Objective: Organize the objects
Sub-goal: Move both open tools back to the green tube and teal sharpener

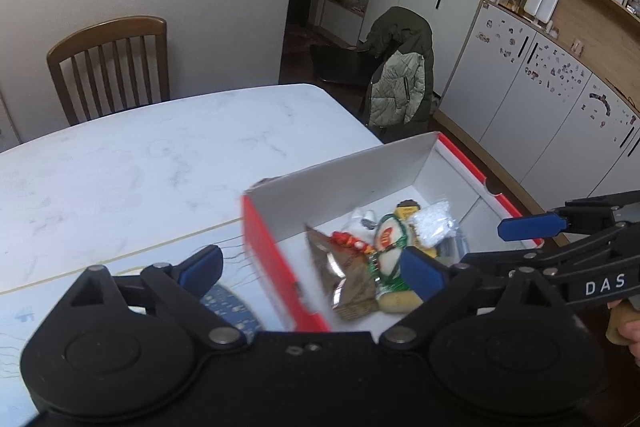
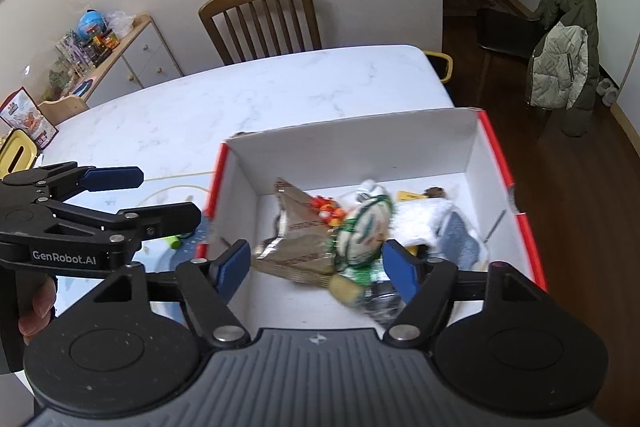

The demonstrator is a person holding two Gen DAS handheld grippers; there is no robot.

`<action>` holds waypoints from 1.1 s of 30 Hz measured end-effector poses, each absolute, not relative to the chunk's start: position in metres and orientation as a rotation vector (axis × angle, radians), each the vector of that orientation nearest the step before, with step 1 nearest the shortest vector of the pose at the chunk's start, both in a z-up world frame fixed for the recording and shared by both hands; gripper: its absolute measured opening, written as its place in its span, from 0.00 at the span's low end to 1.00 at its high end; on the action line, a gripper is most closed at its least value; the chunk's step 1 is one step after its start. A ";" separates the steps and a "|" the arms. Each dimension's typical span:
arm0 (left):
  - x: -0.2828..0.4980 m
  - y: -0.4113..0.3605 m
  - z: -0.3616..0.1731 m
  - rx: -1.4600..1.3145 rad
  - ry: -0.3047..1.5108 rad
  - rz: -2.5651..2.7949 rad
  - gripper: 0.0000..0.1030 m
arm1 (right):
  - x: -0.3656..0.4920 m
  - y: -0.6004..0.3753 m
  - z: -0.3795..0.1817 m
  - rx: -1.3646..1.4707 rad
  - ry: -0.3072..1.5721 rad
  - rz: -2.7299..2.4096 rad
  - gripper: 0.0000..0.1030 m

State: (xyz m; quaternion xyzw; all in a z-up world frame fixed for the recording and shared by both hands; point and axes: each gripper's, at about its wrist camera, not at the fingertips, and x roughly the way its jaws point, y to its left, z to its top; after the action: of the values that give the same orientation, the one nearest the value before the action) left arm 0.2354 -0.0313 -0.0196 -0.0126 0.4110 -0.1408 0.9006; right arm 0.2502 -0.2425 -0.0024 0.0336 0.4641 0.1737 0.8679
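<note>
A red-and-white cardboard box (image 1: pixel 280 267) (image 2: pixel 472 143) stands open on the marble table near its right edge. Inside lie a brown foil packet (image 1: pixel 344 279) (image 2: pixel 296 227), a green-and-white packet (image 1: pixel 388 239) (image 2: pixel 366 227), a small red-orange item (image 1: pixel 348 241) (image 2: pixel 328 209), a yellow piece (image 1: pixel 398 301) (image 2: pixel 346 291) and white wrapping (image 1: pixel 432 221) (image 2: pixel 420 219). My left gripper (image 1: pixel 312 269) (image 2: pixel 160 197) is open and straddles the box's left wall. Over the box's near end my right gripper (image 2: pixel 316 267) (image 1: pixel 496 247) is open too. Neither holds anything.
A blue-patterned mat (image 1: pixel 232 303) (image 2: pixel 176 259) lies left of the box with a small green item (image 2: pixel 174 241) on it. A wooden chair (image 1: pixel 108 63) (image 2: pixel 260 19) stands behind the table (image 1: pixel 140 155). A coat-draped chair (image 1: pixel 400 75) and cabinets are at the right.
</note>
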 end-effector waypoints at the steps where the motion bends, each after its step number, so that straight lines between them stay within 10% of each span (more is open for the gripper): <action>1: 0.233 -0.025 -0.019 -0.027 0.849 -0.289 0.95 | 0.248 -0.237 -0.001 0.071 0.970 0.366 0.72; 33: 0.200 0.130 -0.083 -0.040 0.833 -0.177 1.00 | 0.243 -0.066 -0.011 -0.033 0.994 0.429 0.76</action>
State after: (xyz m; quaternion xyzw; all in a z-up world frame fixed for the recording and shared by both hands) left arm 0.1996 0.1304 -0.0834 -0.0192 0.4040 -0.0860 0.9105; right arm 0.2427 -0.0656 -0.0114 -0.0156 0.4732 0.2042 0.8568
